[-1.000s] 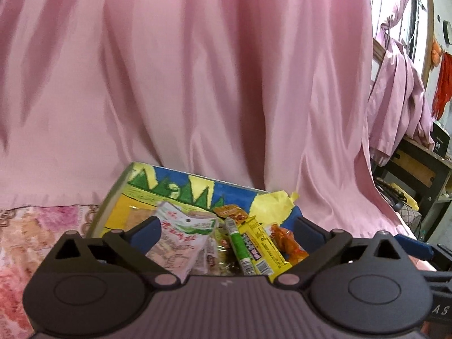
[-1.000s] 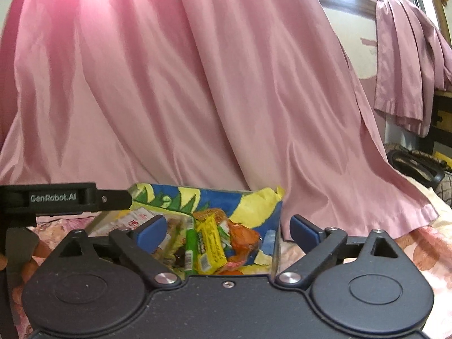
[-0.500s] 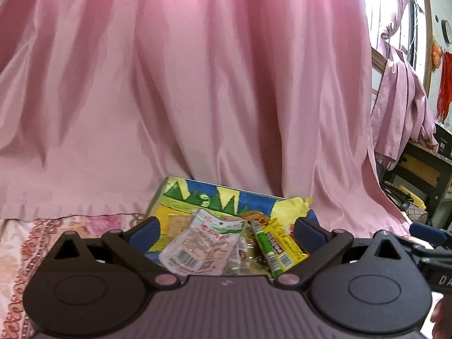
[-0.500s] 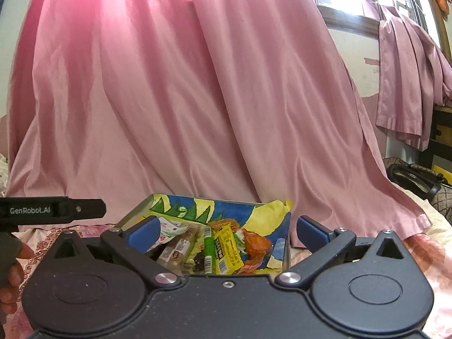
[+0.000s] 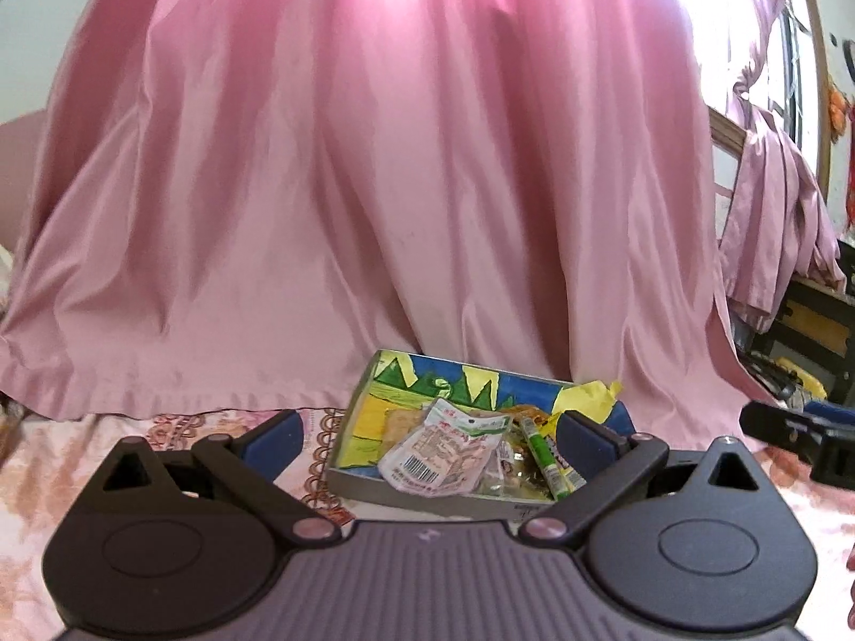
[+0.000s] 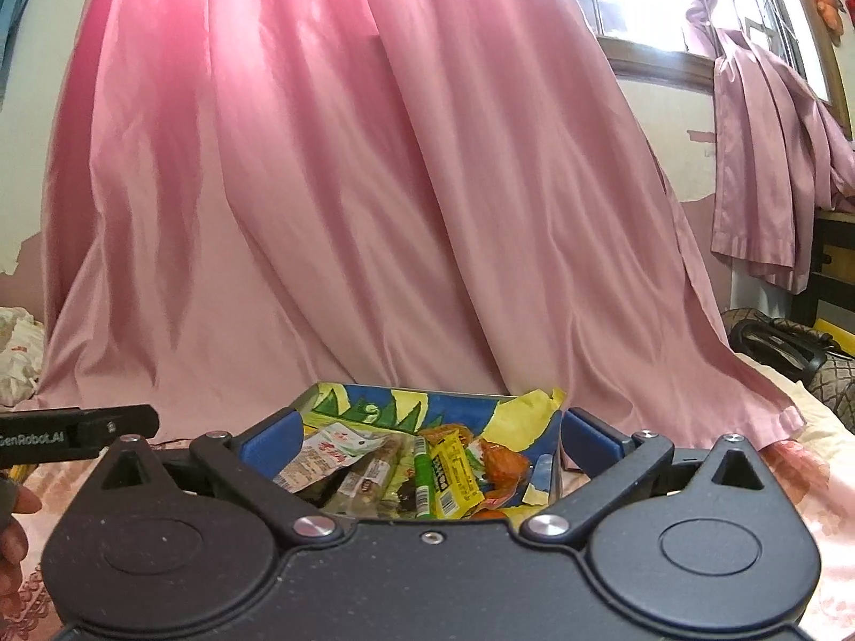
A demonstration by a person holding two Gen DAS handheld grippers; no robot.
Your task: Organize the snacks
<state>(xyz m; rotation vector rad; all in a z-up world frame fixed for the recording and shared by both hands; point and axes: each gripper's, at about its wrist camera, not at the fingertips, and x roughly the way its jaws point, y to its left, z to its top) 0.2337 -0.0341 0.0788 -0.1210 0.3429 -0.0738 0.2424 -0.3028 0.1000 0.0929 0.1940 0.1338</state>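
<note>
Snack box (image 6: 483, 406) on floral bedspread (image 6: 801, 459) | pink curtain (image 6: 374, 187) behind | both hand-held grippers released, empty

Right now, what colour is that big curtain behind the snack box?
Pink, a plain shiny fabric; the curtain shows best in the right wrist view.

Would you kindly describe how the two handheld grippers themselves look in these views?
Both the left gripper and the right gripper have black bodies with round pivot discs, silver rivets, angled black linkage arms and blue finger pads. White "GenRobot.AI" lettering marks the left one's side.
</note>
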